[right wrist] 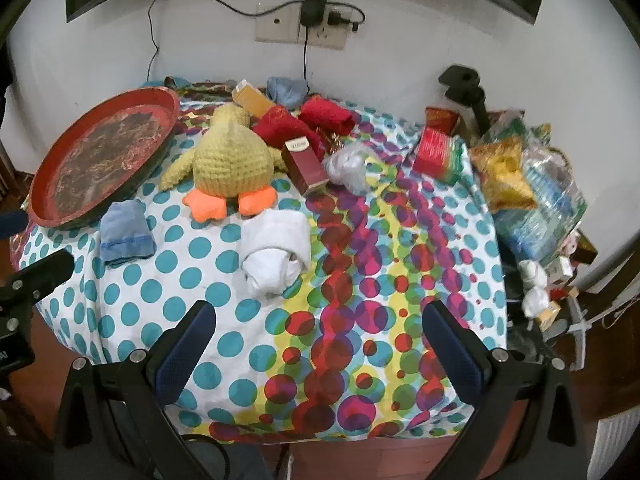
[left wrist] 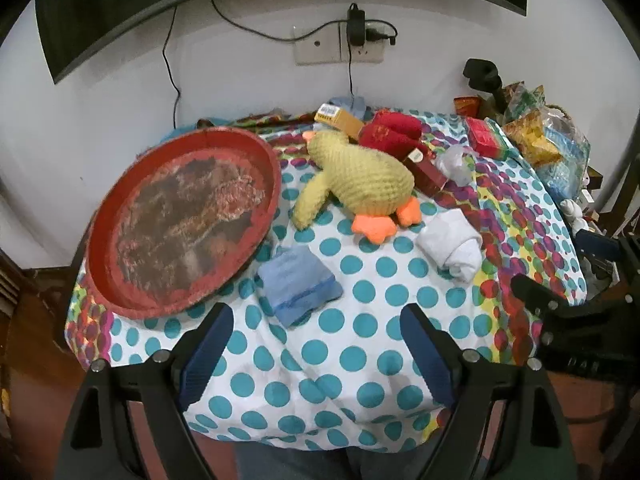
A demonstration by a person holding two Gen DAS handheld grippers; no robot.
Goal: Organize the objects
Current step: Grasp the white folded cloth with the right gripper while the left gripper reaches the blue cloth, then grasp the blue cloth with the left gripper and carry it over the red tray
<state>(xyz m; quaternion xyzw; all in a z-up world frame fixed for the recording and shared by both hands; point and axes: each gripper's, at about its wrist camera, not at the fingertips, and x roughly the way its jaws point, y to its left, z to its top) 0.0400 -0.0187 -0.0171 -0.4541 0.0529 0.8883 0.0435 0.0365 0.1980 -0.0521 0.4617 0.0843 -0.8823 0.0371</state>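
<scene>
Polka-dotted cloth in teal, red and yellow (right wrist: 360,280) covers the table, and on its left part rests a round red tray with a worn dark centre (left wrist: 180,220), beside a knitted yellow duck toy with orange feet (left wrist: 360,176) lying near the middle. Just in front of the tray lies a folded light-blue cloth (left wrist: 298,284), with a rolled white cloth (right wrist: 276,256) to its right and a dark red box (right wrist: 304,164) behind the duck. Both the left gripper (left wrist: 316,354) and the right gripper (right wrist: 320,354) hover spread wide above the near edge, holding nothing.
</scene>
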